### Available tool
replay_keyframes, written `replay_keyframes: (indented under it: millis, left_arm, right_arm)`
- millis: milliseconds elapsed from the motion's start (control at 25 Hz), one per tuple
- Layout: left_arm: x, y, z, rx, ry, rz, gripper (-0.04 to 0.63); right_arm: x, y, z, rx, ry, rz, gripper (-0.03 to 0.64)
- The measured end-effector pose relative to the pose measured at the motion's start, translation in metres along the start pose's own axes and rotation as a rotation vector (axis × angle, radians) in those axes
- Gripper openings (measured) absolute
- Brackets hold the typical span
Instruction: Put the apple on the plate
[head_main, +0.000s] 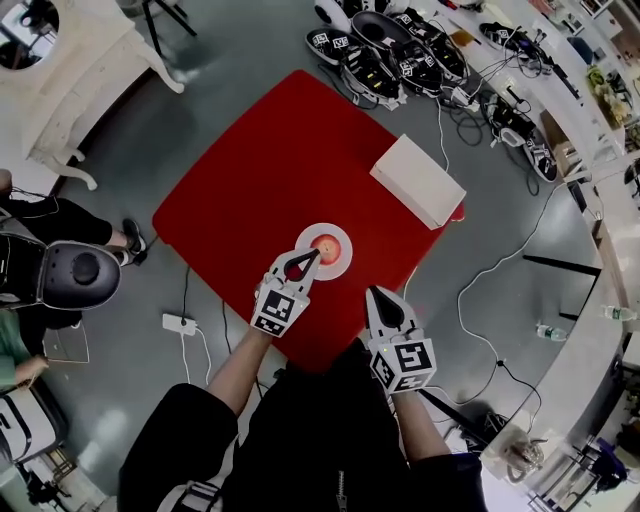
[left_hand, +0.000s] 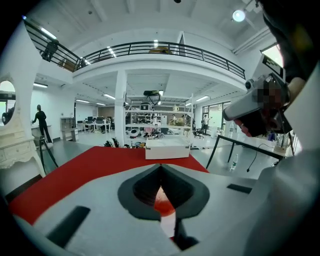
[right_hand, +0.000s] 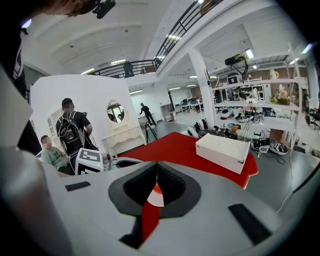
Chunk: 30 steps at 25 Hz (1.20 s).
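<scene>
A white box (head_main: 418, 180) sits at the far right of the red worktop (head_main: 250, 170), well clear of the plate (head_main: 343, 235). The apple (head_main: 326, 246) lies on the plate, just beyond the left claw (head_main: 312, 256), whose jaws are pressed together and empty. The right claw (head_main: 371, 291), also pressed together, is near the plate's right side.

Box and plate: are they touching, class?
Apart. Head view shows bare red table between the box and the plate.

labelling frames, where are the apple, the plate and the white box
apple (head_main: 326, 245), head view, its top
plate (head_main: 346, 252), head view, right rim
white box (head_main: 418, 178), head view, its lid
</scene>
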<state>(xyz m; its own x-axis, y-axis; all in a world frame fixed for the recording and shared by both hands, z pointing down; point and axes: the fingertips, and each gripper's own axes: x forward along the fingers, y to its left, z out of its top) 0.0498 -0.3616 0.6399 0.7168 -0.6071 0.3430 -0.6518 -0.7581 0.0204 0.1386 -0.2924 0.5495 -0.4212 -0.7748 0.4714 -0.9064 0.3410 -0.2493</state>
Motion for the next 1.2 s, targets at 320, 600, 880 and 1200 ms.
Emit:
replay_keyframes:
  millis: [320, 600, 880, 1200]
  left_arm:
    - [-0.049, -0.005, 0.039, -0.004, -0.015, 0.077, 0.006]
    - [-0.094, -0.024, 0.062, 0.006, -0.034, 0.099, 0.006]
    - [-0.129, -0.050, 0.064, 0.009, -0.034, 0.085, 0.006]
    - [-0.165, -0.057, 0.072, 0.019, -0.051, 0.106, 0.006]
  right_arm:
    - [-0.012, 0.017, 0.011, -0.022, -0.054, -0.001, 0.011]
    - [-0.034, 0.046, 0.015, -0.055, -0.105, 0.009, 0.011]
    - [-0.056, 0.071, 0.009, -0.068, -0.151, -0.011, 0.011]
    - [-0.072, 0.095, 0.004, -0.071, -0.166, -0.014, 0.011]
